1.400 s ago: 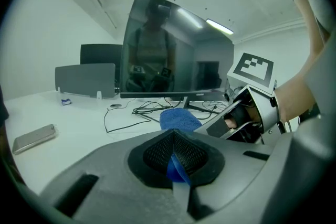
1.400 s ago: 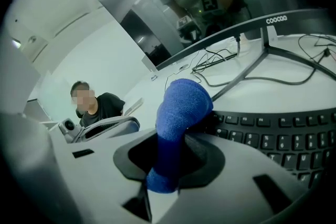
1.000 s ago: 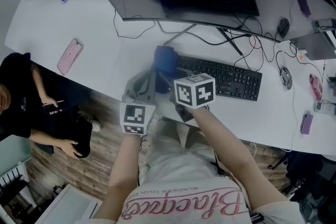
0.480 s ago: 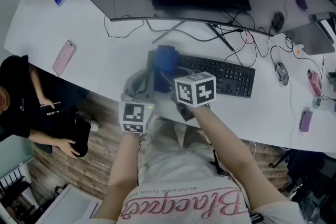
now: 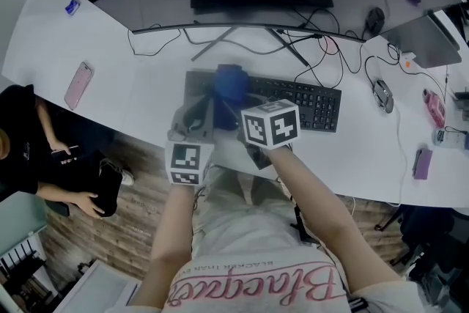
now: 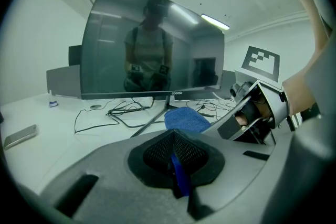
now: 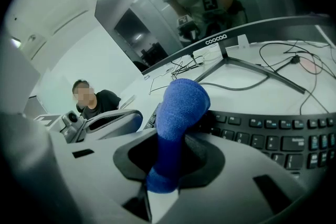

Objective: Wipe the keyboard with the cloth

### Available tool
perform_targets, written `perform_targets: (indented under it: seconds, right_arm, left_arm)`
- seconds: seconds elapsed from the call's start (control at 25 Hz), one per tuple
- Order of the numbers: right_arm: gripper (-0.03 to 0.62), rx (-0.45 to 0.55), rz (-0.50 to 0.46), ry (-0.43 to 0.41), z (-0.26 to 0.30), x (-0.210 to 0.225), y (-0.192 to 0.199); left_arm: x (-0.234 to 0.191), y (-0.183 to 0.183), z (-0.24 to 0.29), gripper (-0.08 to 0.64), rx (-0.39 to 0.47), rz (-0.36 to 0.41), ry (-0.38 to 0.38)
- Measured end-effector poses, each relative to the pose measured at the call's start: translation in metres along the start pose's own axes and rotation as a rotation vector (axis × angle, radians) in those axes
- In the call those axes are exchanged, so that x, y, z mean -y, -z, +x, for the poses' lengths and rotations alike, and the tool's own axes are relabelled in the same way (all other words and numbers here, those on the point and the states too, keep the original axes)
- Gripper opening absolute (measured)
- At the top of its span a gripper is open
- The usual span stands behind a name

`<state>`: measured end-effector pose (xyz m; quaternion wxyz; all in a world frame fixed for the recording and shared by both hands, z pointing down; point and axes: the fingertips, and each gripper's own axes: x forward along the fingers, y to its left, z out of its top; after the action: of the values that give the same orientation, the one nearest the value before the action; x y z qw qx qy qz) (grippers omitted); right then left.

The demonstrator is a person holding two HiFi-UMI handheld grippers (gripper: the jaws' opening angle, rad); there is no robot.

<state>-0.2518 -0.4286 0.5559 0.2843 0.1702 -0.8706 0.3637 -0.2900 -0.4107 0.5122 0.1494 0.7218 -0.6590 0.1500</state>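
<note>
Two claws meet at the centre of the head view, just below the keyboard [image 5: 297,102]. The right claw [image 7: 167,164] is clamped on a blue cloth [image 7: 181,107], which rises from between the pads as a narrow neck and swells into a rounded wad. That wad sits on the keys at the left end of the keyboard, near the middle of the right gripper view. The left claw [image 6: 176,159] has its black mesh pads pressed together, with a thin blue sliver in the seam; I cannot tell whether this is part of the cloth. It sits just left of the right claw, its tip close to the wad, which shows beyond it in the left gripper view.

Behind the keyboard, a curved monitor [image 6: 152,44] stands on a splayed foot, with loose cables [image 5: 322,48] trailing across the white bench [image 5: 146,55]. A pink phone [image 5: 78,84] lies at the bench's left edge and a mouse [image 5: 382,94] at the right. A person [image 5: 29,157] in black sits at the lower left.
</note>
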Motion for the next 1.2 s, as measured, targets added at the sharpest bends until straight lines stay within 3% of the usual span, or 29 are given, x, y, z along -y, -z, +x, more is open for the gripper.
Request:
perform_targets:
  seconds: [1.2]
  right_arm:
    - [0.092,-0.007,-0.023,0.143,-0.128,0.121,0.026]
  left_arm:
    - [0.154,-0.021,0.066,0.005,-0.016,0.057,0.128]
